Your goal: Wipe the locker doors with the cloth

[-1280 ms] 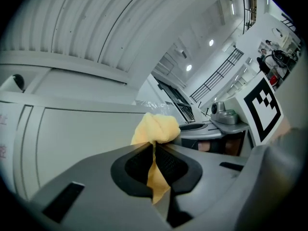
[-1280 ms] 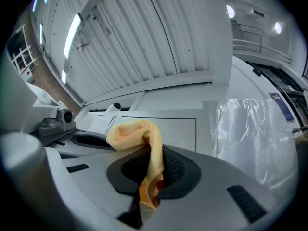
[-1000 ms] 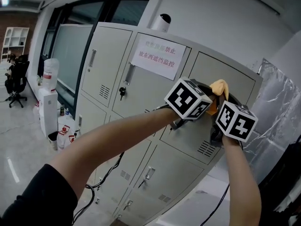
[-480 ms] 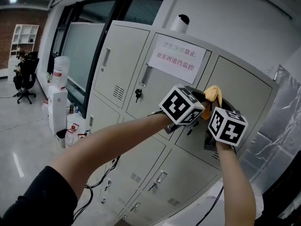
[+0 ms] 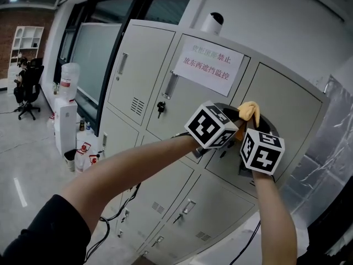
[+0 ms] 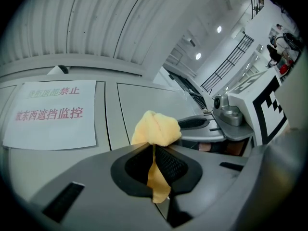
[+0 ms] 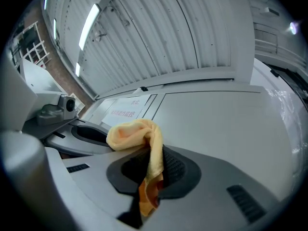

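A small yellow cloth (image 5: 249, 110) is bunched up between my two grippers, in front of the grey locker's upper right door (image 5: 289, 101), just right of the door with the paper sign (image 5: 209, 66). The left gripper (image 6: 153, 154) is shut on one end of the cloth (image 6: 155, 129). The right gripper (image 7: 153, 171) is shut on the other end of the cloth (image 7: 135, 133). In the head view their marker cubes, left (image 5: 211, 125) and right (image 5: 262, 150), sit side by side and hide most of the jaws. Whether the cloth presses on the door I cannot tell.
A security camera (image 5: 212, 22) stands on top of the lockers. A key (image 5: 160, 108) hangs in the middle door's lock. A water dispenser (image 5: 66, 112) and bottles stand at the left by the window, cables (image 5: 124, 206) trail below, and silver foil (image 5: 325, 164) covers the right side.
Both grippers with the cloth have slid left and a little down across the door, closer to the paper sign. Both stay shut on the cloth.
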Demonstrator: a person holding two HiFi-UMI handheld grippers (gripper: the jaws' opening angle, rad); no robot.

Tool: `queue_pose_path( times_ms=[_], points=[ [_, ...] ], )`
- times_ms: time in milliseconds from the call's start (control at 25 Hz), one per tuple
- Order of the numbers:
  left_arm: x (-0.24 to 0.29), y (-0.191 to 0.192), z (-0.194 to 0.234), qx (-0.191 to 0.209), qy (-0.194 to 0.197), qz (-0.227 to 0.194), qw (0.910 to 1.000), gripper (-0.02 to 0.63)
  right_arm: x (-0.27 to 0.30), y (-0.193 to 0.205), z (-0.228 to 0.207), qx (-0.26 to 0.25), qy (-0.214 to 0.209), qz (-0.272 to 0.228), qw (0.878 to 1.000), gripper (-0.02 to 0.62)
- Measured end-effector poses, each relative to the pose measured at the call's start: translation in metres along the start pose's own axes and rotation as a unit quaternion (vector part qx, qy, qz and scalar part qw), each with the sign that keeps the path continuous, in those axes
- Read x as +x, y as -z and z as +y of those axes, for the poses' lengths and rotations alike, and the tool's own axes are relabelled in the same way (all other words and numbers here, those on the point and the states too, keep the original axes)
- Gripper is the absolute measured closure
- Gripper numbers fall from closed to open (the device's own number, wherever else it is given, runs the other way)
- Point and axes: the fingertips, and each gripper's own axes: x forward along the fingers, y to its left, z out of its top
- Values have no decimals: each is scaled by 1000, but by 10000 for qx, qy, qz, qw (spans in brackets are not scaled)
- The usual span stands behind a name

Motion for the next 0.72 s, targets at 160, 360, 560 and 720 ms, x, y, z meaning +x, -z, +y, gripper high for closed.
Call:
queue_pose_path(
  times_ms=[160,360,560,720],
  points=[
    [1,-1,-2,0,-10,46,10000,574,-1,1,-2,26,-43,70,10000,532],
    [9,-2,-14,39,55,148,9999,574,-8,5,-13,-50,3,181,9998,532],
    [25,-4,-33,133,142,155,9997,574,-20,12,-34,-102,132,237,9996,532],
    [38,-9,-51,222,211,201,9993,574,-32,15,-53,-131,253,275,9992,532]
  ],
)
